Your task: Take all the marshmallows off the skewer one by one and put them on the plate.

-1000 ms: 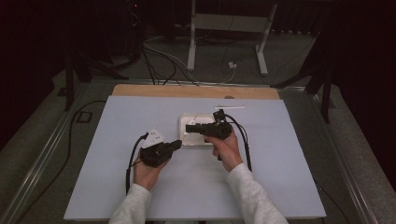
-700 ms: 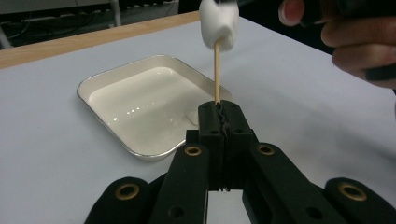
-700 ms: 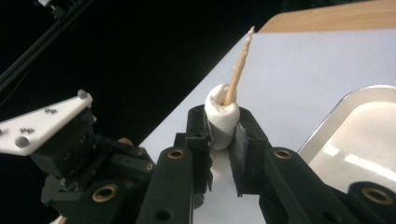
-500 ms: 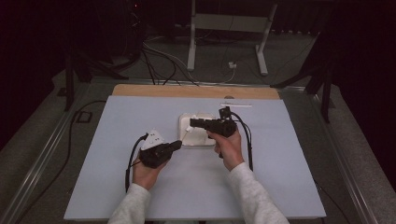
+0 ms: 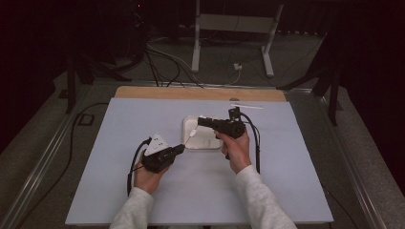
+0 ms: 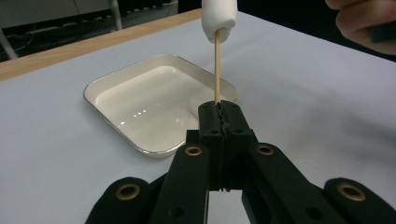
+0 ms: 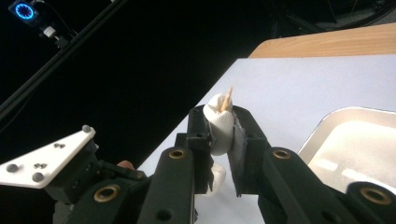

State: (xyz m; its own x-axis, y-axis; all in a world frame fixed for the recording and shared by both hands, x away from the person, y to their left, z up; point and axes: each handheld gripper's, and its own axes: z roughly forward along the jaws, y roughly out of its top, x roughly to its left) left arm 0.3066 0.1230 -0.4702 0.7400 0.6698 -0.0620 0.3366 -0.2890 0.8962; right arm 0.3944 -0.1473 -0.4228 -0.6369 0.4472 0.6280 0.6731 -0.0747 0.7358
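My left gripper (image 5: 180, 148) (image 6: 219, 109) is shut on a thin wooden skewer (image 6: 216, 70) that stands up from its jaws over the near edge of a white tray (image 5: 205, 140) (image 6: 140, 93). A white marshmallow (image 6: 219, 16) is threaded high on the skewer. My right gripper (image 5: 200, 121) (image 7: 220, 137) comes in from the right above the tray, and its jaws have just been closing on a marshmallow (image 7: 218, 119) between the pads. The skewer tip (image 7: 227, 100) pokes out of this marshmallow. A second marshmallow (image 7: 215, 178) sits lower, behind the jaws.
The tray rests mid-table on a pale blue sheet (image 5: 119, 133), and a wooden strip (image 5: 200, 93) runs along the far edge. A thin white stick (image 5: 246, 106) lies at the back right. Cables and a metal stand (image 5: 229, 28) are on the floor beyond.
My right gripper has shifted a little to the right and away over the tray, squeezing the marshmallow. The left gripper has stayed where it was.
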